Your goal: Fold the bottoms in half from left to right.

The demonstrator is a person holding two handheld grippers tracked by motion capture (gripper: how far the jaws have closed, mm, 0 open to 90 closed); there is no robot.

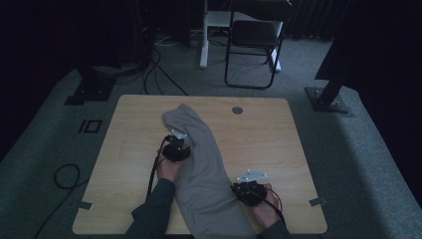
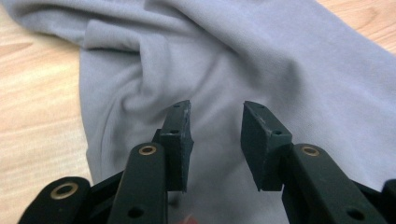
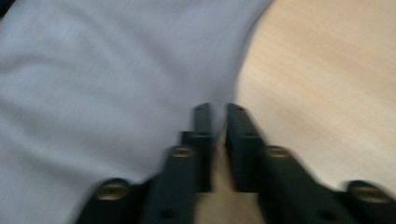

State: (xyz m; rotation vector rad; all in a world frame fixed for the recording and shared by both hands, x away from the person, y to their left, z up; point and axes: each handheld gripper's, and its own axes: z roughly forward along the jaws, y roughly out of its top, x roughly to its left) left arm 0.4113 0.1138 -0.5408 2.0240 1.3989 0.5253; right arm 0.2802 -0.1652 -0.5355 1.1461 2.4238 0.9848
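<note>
A long grey garment (image 1: 204,164) lies diagonally across the wooden table (image 1: 268,139), from the far middle to the near edge. My left gripper (image 1: 178,135) rests at its left side. In the left gripper view it (image 2: 217,116) is open, jaws well apart over the rumpled grey cloth (image 2: 243,56), nothing pinched. My right gripper (image 1: 245,180) sits at the garment's right edge near the front. The blurred right gripper view has its jaws (image 3: 218,112) close together with a narrow gap. The cloth's edge (image 3: 93,93) runs up to the tips, and bare wood (image 3: 327,84) lies to the right.
A round grommet hole (image 1: 237,110) sits near the table's far edge. A dark chair (image 1: 254,35) and a white desk leg (image 1: 203,45) stand behind the table. Cables (image 1: 64,177) lie on the carpet at the left. Bare wood flanks the garment.
</note>
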